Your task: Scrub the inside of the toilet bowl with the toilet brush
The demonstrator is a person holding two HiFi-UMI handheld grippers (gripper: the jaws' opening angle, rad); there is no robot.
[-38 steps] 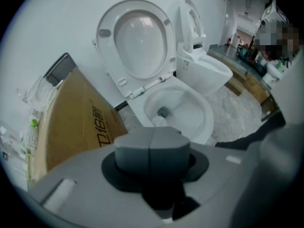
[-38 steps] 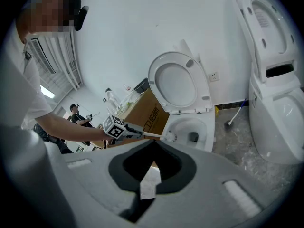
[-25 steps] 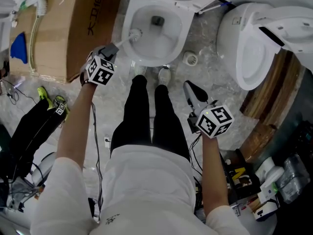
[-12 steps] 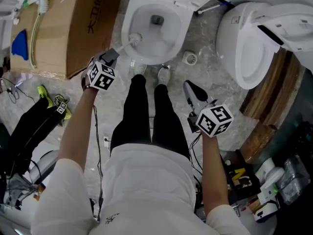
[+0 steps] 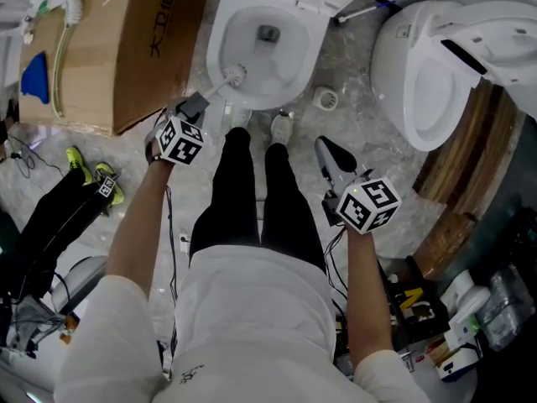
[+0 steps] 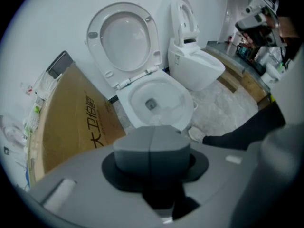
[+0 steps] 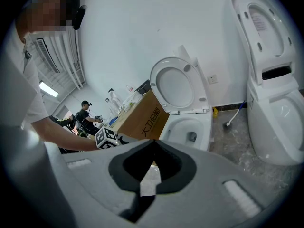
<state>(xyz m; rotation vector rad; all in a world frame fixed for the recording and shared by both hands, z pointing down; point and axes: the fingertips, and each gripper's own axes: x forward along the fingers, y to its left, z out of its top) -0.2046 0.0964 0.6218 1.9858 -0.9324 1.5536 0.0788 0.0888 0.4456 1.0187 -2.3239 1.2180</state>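
The person stood facing the toilet bowl (image 5: 260,103), which lay at twelve o'clock just beyond their shoes (image 5: 282,128), its seat (image 6: 126,37) tipped up against the wall so the inside was open to reach. The left gripper (image 5: 195,106) reached forward toward eleven o'clock, its fingers (image 6: 137,148) clenched tight on the end of the toilet brush (image 5: 220,83). The thin handle ran up and to the right from there, and the white brush head (image 5: 235,75) sat against the bowl's inner wall at about eight o'clock on the rim, well short of the drain hole (image 5: 268,33). Gripping so far back on the handle seemed meant to keep the gripper itself out over the floor, clear of the bowl, while only the head went in. The right gripper (image 5: 325,148) hung low at the person's four o'clock, its fingers (image 7: 185,167) pressed together on nothing, apparently parked out of the way since the scrubbing needed one tool only. A cardboard box (image 5: 126,49) leaned at ten o'clock and a second toilet (image 5: 419,82) stood at two o'clock, both apart from the work. Most of the bowl's wall looked yet to be covered.
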